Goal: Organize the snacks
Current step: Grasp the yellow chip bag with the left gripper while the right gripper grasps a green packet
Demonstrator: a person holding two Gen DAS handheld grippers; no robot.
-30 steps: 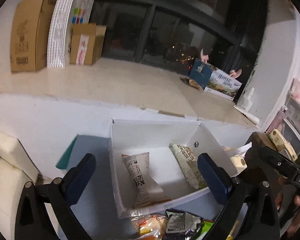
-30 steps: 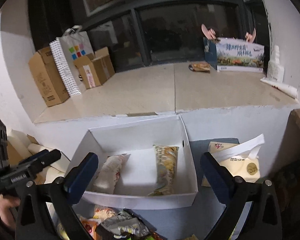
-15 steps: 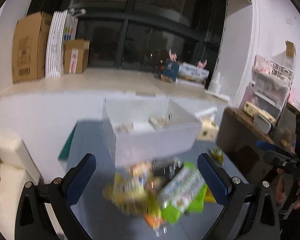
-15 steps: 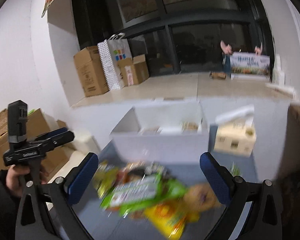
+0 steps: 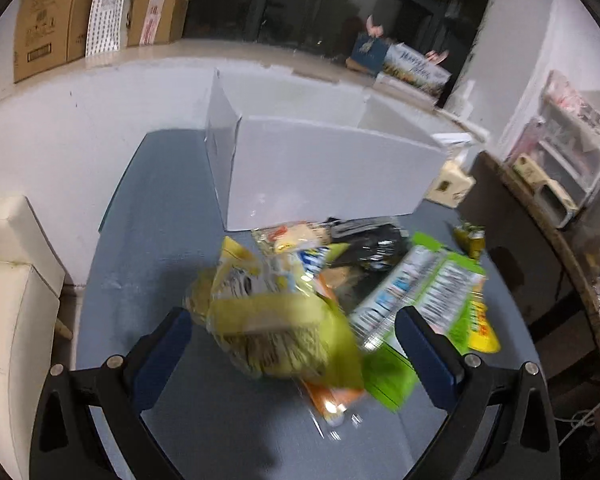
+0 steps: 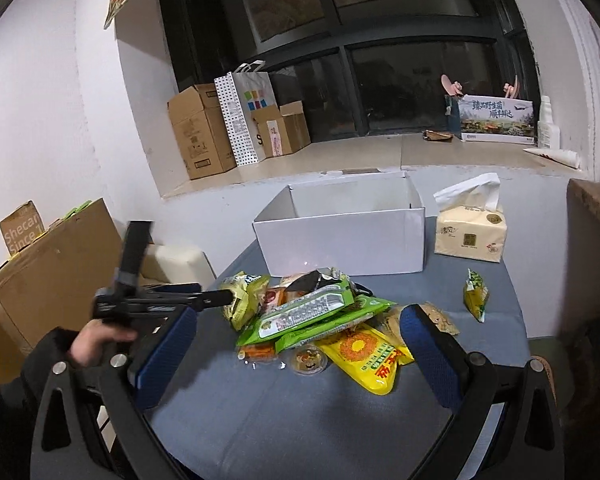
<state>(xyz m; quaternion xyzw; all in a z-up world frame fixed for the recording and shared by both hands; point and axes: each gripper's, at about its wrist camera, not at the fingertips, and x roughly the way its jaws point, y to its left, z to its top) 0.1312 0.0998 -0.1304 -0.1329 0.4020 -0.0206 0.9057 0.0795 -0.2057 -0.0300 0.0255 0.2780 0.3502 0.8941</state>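
While both our grippers, left and right, gape wide, one white box, "Shecan Since" carton and snack pile share the tabletop.

Lying heaped on the table: the snack packets, just in front of the box. Sitting right of the box: the tissue pack. Lying apart from the heap, to its right, in front of the tissue pack: one small packet. Standing on the ledge behind, at left: cartons.
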